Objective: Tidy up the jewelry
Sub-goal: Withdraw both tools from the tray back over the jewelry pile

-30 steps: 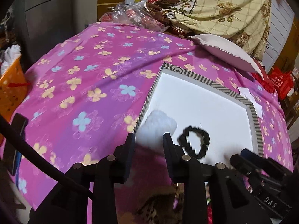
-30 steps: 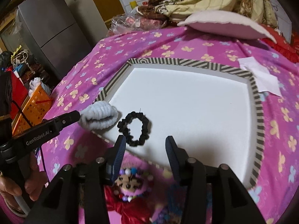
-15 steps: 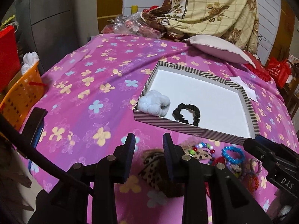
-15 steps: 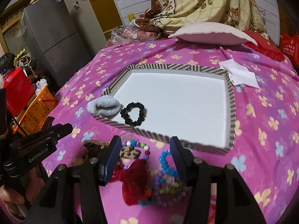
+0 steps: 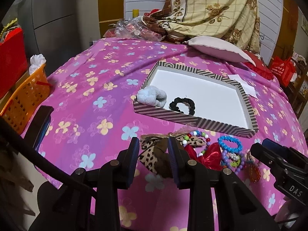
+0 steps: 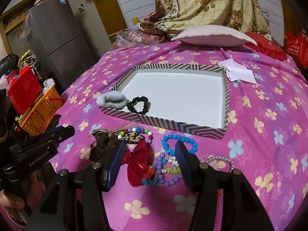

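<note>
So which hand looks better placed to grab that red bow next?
Probably the right. The right claw stands open directly above the red bow, which shows between its fingers. The left claw frames the leopard-print bow instead, further from the red one.

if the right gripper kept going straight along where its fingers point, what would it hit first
Probably the pile of loose pieces: the right gripper points down between the shiny red fabric bow and the purple bead bracelet. Which it meets first is unclear.
</note>
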A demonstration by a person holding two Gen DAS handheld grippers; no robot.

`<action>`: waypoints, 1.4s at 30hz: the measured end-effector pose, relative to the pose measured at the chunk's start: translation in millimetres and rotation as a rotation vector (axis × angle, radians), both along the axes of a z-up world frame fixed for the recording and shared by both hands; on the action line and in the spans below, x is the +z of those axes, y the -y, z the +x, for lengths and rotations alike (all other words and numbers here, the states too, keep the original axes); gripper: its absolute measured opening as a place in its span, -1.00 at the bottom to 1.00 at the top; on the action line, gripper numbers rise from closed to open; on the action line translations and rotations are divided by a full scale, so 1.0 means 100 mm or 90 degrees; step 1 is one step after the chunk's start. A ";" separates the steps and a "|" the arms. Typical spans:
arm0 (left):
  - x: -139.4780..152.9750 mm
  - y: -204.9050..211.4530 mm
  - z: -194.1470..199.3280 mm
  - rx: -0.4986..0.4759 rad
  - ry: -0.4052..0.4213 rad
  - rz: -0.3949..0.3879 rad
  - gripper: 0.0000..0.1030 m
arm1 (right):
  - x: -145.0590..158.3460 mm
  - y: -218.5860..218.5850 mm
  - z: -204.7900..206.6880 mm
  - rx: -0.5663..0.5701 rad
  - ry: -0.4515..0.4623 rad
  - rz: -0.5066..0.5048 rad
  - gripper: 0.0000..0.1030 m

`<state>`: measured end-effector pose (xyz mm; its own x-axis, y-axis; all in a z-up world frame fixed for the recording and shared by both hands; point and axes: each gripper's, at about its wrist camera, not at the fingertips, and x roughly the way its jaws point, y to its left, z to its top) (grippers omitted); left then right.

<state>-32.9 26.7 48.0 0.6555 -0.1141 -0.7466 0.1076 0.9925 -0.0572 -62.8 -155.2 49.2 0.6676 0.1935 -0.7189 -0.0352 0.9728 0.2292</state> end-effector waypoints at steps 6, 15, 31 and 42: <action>0.04 0.02 -0.12 -0.002 0.008 0.003 0.01 | 0.08 -0.07 -0.14 0.006 0.023 -0.024 0.14; 0.07 0.02 -0.24 -0.005 0.011 0.006 0.01 | 0.12 -0.08 -0.24 0.009 0.022 -0.023 0.14; 0.07 0.07 -0.30 -0.010 0.008 0.010 0.01 | 0.09 -0.11 -0.29 0.017 0.006 -0.025 0.15; 0.02 0.06 -0.28 -0.011 -0.005 0.007 0.01 | 0.09 -0.10 -0.27 0.017 0.000 -0.029 0.15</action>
<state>-60.6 20.3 49.9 0.6477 -0.1164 -0.7529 0.1241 0.9912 -0.0465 -90.0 -145.1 57.8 0.6630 0.1793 -0.7268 -0.0621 0.9807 0.1853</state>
